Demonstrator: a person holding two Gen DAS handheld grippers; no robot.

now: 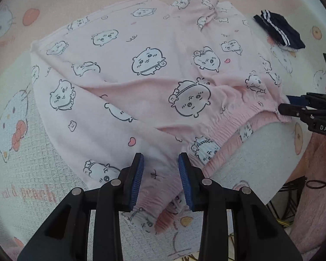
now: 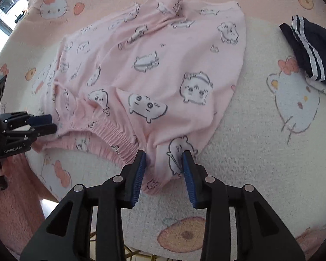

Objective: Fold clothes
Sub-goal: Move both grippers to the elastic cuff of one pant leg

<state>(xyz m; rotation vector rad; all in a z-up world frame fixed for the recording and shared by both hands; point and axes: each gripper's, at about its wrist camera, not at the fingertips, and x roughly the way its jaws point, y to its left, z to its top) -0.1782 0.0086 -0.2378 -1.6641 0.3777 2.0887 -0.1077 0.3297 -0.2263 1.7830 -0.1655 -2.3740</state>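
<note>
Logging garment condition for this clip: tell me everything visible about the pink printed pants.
The pink printed pants look like soft knit, covered in outlined white cartoon animals and small hearts. The ribbed elastic waistband faces the cameras. They lie rumpled on the cartoon-print cover, legs folded together and a cuff turned over at the far end. The left hand-held gripper and right hand-held gripper each straddle a waist corner, jaws open, not clamping.

Pink cartoon-print pants (image 1: 141,82) spread flat, wrinkled, on the blanket; folded navy striped garment (image 1: 278,30) nearby.
</note>
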